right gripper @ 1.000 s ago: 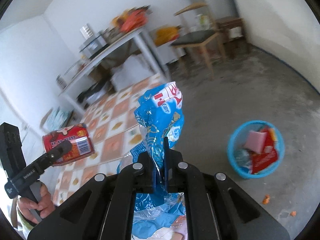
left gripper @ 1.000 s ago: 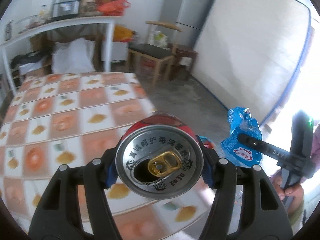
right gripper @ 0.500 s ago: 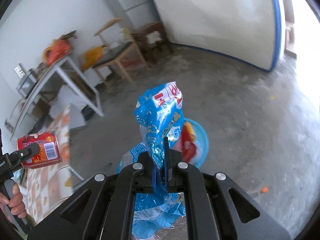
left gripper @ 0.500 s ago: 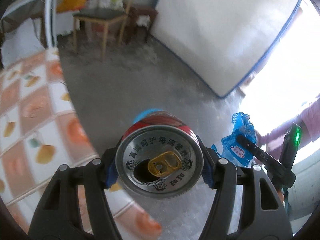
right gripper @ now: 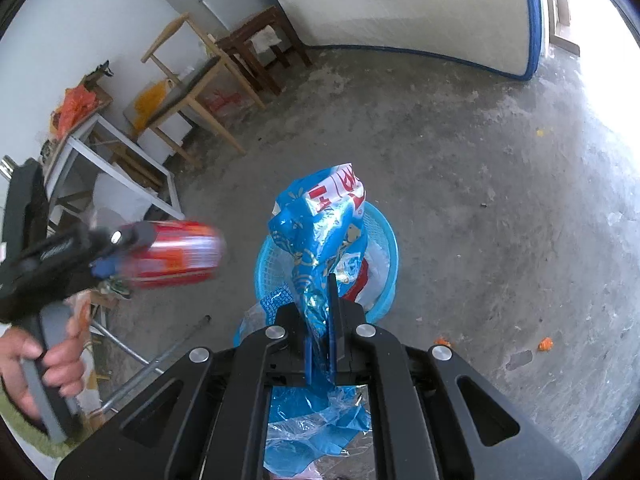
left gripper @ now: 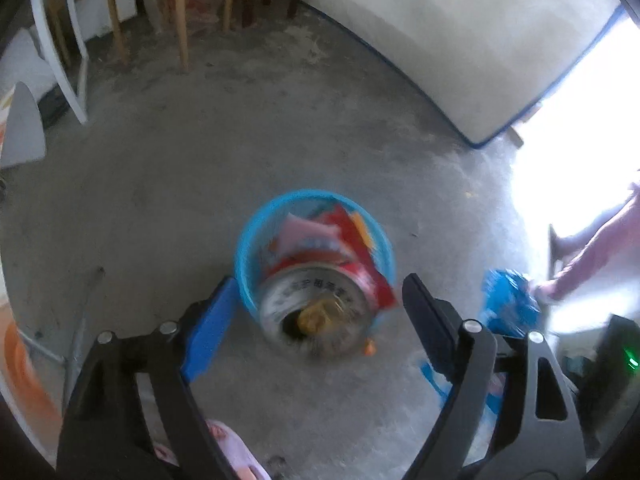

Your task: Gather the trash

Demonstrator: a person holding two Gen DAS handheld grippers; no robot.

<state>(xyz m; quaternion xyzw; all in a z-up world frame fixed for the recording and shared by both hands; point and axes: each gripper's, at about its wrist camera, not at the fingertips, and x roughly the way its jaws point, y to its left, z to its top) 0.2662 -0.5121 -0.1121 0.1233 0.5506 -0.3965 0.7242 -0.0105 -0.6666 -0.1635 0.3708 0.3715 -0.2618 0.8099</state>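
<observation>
The left gripper [left gripper: 316,312] points steeply down at the floor with its jaws spread wide; they have just been opening, and the red can [left gripper: 314,312] sits blurred in the gap, touching neither the blue pad on the left finger nor the black finger on the right. Its round silver lid with a gold pull-tab faces the camera, ringed by printed characters too smeared to read. In the right wrist view the same can [right gripper: 176,254] is a red cylinder with white marks just ahead of the left gripper [right gripper: 120,248], which a hand [right gripper: 48,364] holds by a grey grip.

The right gripper [right gripper: 322,312] has its jaws clamped together on a crinkled blue foil wrapper [right gripper: 320,232], glossy plastic that stands up in a twisted peak, with a white panel bearing red characters at the top.

Directly beyond both grippers stands a round blue plastic basket [left gripper: 256,232] with a mesh wall, on rough grey concrete floor [left gripper: 200,152]. It already holds red and pink wrappers [left gripper: 320,240]. Further off stand a wooden chair [right gripper: 192,80] and a dark wooden stool [right gripper: 264,44].
</observation>
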